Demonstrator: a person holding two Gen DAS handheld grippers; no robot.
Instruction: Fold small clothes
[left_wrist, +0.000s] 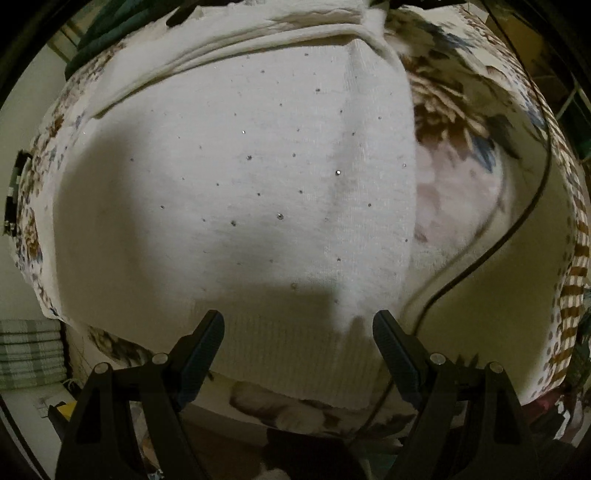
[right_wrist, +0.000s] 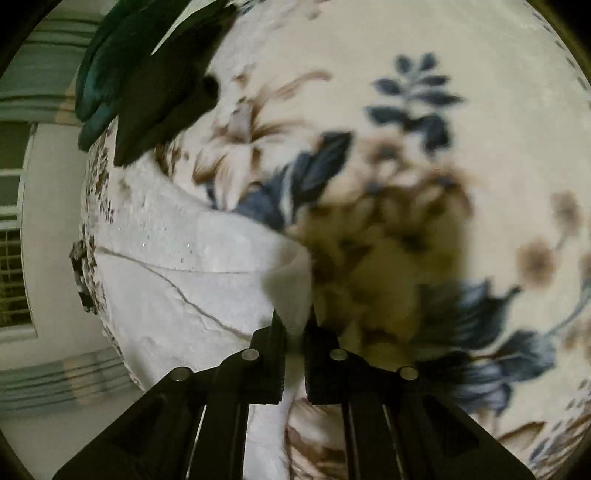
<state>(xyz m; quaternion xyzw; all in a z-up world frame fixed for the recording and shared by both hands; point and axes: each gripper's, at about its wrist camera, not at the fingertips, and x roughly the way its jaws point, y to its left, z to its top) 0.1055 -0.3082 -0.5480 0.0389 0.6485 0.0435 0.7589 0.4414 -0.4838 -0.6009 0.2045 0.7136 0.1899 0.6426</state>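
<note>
Hovering with jaws wide and empty, the left gripper (left_wrist: 298, 325) straddles the ribbed hem of the white knit garment (left_wrist: 236, 177), which lies flat on the floral bedspread (left_wrist: 461, 122), apparently poised to take that edge. The right gripper (right_wrist: 293, 325) pinches a garment corner, likely for folding.

Matt white knit garment (left_wrist: 236, 192), rhinestone-studded
</note>
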